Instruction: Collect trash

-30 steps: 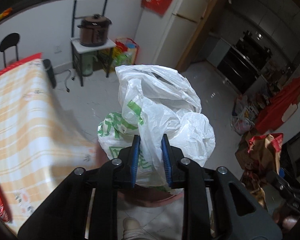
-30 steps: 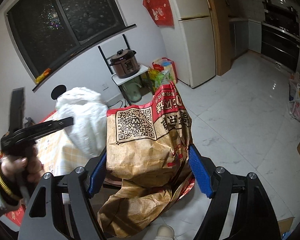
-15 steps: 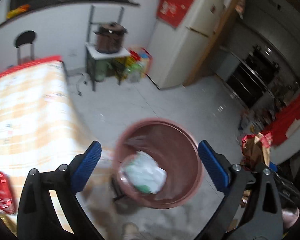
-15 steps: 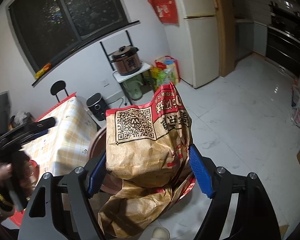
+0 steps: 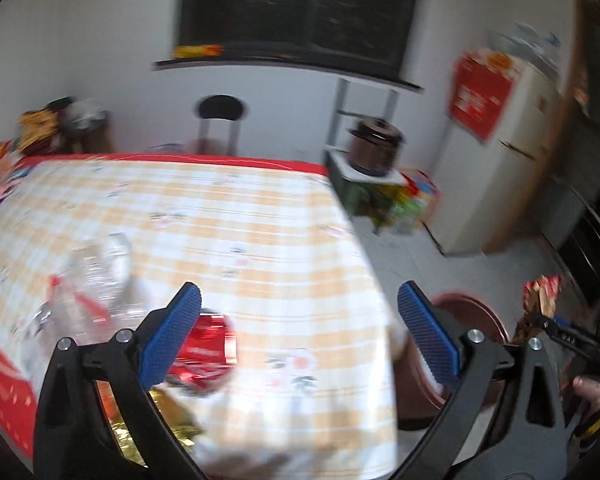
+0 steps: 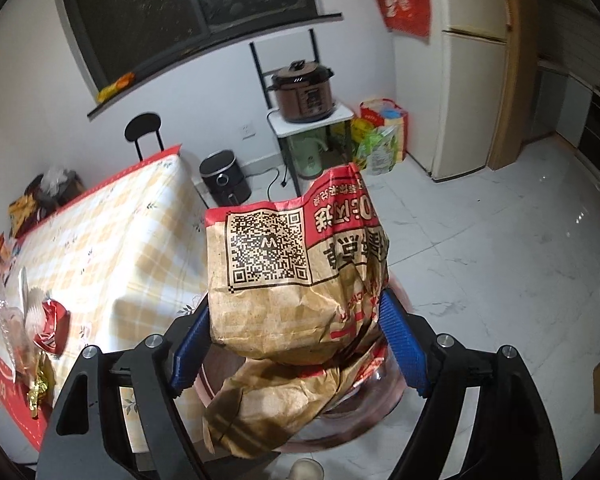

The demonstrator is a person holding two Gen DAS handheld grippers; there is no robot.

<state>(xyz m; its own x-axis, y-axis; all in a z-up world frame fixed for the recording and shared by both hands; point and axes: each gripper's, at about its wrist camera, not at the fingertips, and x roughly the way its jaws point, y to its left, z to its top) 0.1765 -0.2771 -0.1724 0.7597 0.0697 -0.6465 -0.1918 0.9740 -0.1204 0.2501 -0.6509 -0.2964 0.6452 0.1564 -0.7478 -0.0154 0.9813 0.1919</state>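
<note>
With the brown paper bag (image 6: pixel 296 276) pinched between the blue pads, right claw (image 6: pixel 294 340) clamped on it, directly above the reddish bin (image 6: pixel 372 396). Light, crumpled, stiff-creased by the look of it; likely to spring open once let go, so better held across its folded middle than by a loose edge. Left claw (image 5: pixel 298 334) spread wide, gripping nothing, poised over the checked bench (image 5: pixel 236 240). Just left of and below that claw's left pad: a crushed red can (image 5: pixel 206 344), thin and slippery, best taken across its flattened sides. Further left, clear crinkly plastic (image 5: pixel 96 276), soft and weightless, blurred. Beneath, gold foil wrappers (image 5: pixel 168 420), flimsy, probably needing a pinch at a bunched fold.
</note>
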